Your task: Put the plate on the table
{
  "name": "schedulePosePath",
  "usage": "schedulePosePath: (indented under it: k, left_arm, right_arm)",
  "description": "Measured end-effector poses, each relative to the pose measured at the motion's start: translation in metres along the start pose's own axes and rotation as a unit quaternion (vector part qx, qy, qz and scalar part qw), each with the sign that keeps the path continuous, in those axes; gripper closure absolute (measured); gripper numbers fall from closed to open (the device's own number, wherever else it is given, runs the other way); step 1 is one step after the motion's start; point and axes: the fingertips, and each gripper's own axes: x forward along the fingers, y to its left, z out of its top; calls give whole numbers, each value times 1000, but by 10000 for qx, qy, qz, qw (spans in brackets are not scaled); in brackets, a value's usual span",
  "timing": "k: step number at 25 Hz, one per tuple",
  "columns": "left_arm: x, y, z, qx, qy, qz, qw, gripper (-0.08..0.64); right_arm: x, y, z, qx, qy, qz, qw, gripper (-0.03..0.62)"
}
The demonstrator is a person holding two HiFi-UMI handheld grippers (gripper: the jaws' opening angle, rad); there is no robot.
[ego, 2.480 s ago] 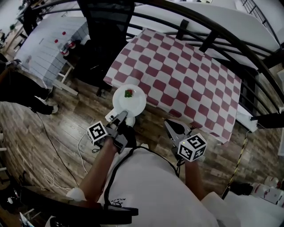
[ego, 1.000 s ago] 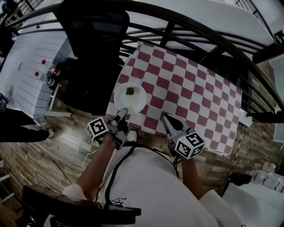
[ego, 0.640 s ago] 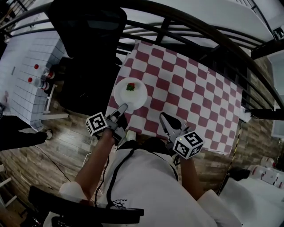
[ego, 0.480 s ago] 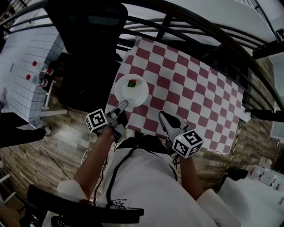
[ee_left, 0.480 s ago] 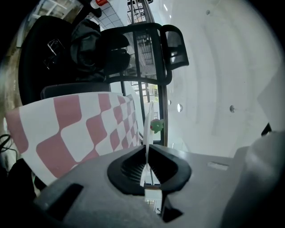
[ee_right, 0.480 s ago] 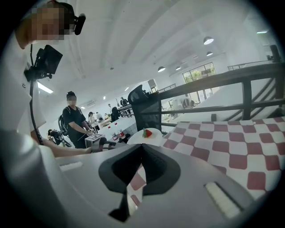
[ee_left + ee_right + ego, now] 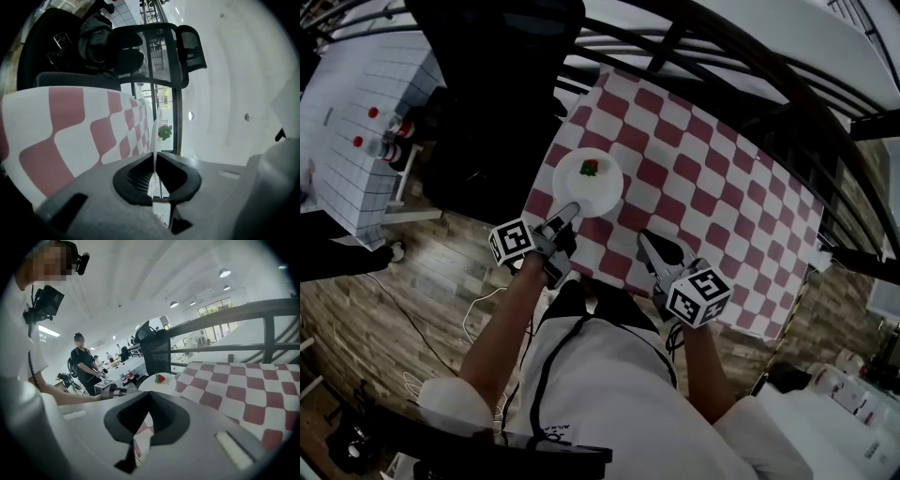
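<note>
The plate had moved from over the floor to above the checked counter's near corner. The left gripper's jaws clamped its rim, and the right gripper's jaws were together, empty. Probably only lowering remained.

The small red-and-green item on the plate is too tiny to identify, perhaps a strawberry

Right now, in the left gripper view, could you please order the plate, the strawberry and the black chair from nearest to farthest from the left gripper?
1. The plate: clamped edge-on, centre.
2. The strawberry: on the plate, just beyond.
3. The black chair: far back, at the top.
</note>
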Motion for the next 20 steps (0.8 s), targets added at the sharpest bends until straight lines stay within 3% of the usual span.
schedulePosePath:
  k: [20]
  left_arm:
    - [44, 68, 16, 16, -56, 188, 9998, 537]
  right_arm:
    - [32, -35, -15, -98, 504, 276, 9983, 584]
